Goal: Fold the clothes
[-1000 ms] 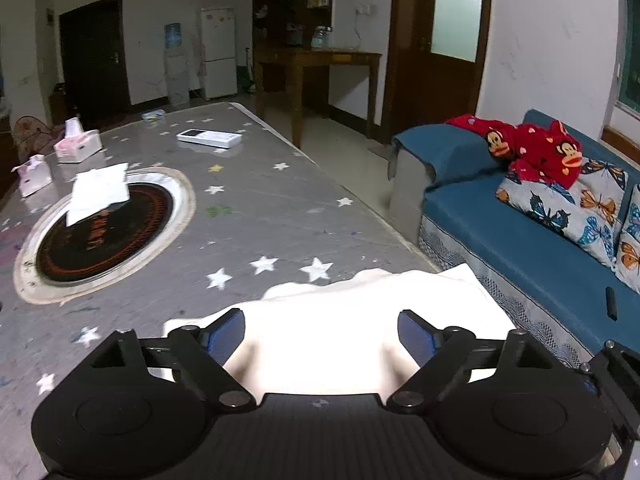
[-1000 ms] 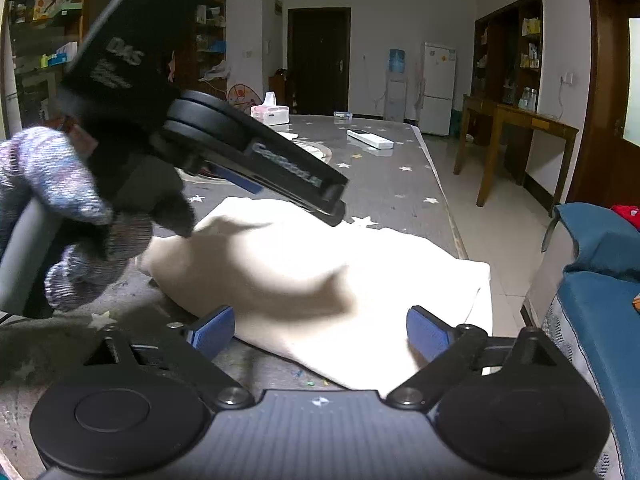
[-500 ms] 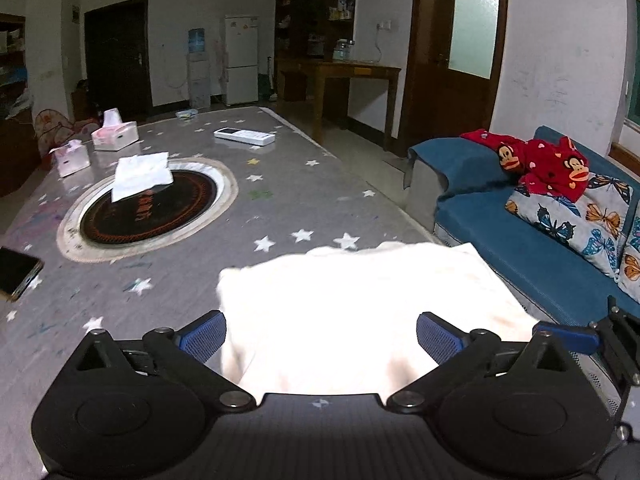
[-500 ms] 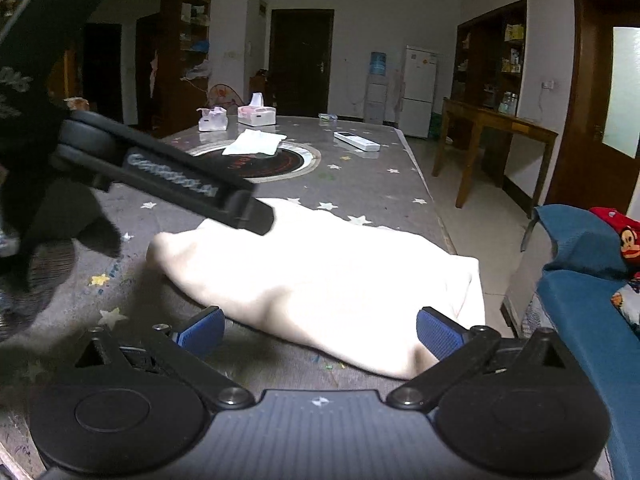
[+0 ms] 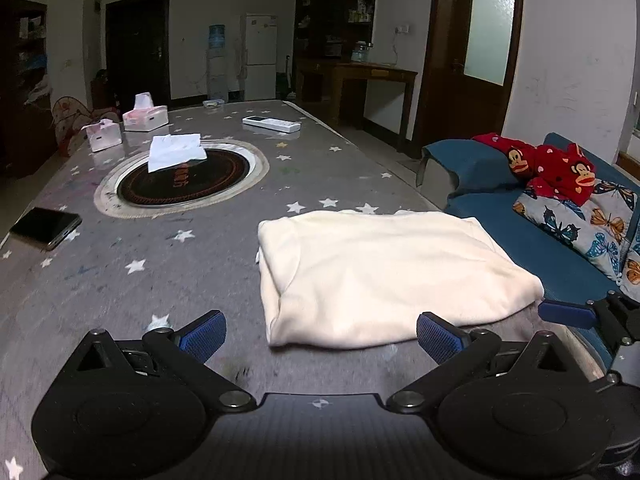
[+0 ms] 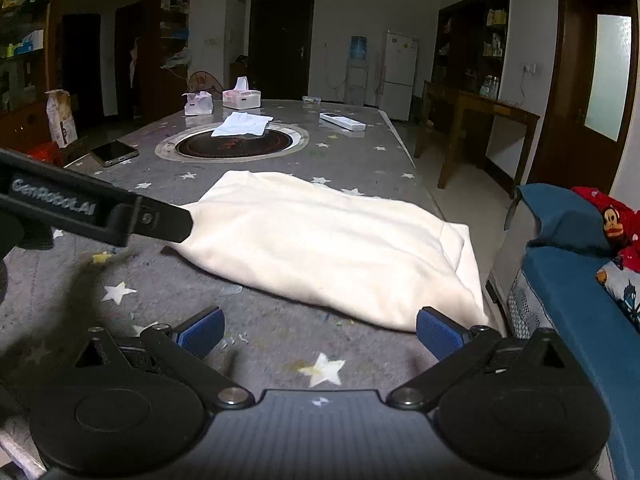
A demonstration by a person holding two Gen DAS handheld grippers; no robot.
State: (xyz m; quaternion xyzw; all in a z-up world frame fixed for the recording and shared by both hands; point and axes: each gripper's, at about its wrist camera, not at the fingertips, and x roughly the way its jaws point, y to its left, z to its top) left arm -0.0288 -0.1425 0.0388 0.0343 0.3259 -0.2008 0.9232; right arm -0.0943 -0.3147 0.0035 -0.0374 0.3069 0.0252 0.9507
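Cream garment (image 5: 384, 272) just beyond left gripper (image 5: 320, 330)

Cream garment (image 5: 384, 268), folded into a flat rectangle, near the table's sofa-side edge.

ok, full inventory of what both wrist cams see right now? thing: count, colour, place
folded garment: 1, cream, near table edge by the sofa
table: 1, grey with stars, fills the foreground
round inset hob: 1, black with pale ring, mid-table
white cloth: 1, on the hob's far rim
tissue boxes: 2, pink-white, far left of table
remote control: 1, white, far end
phone: 1, dark, left edge
sofa: 1, blue, right of table
monkey-print garment: 1, red, on sofa
left gripper: black, blue pads, open, empty
right gripper: same, open, empty
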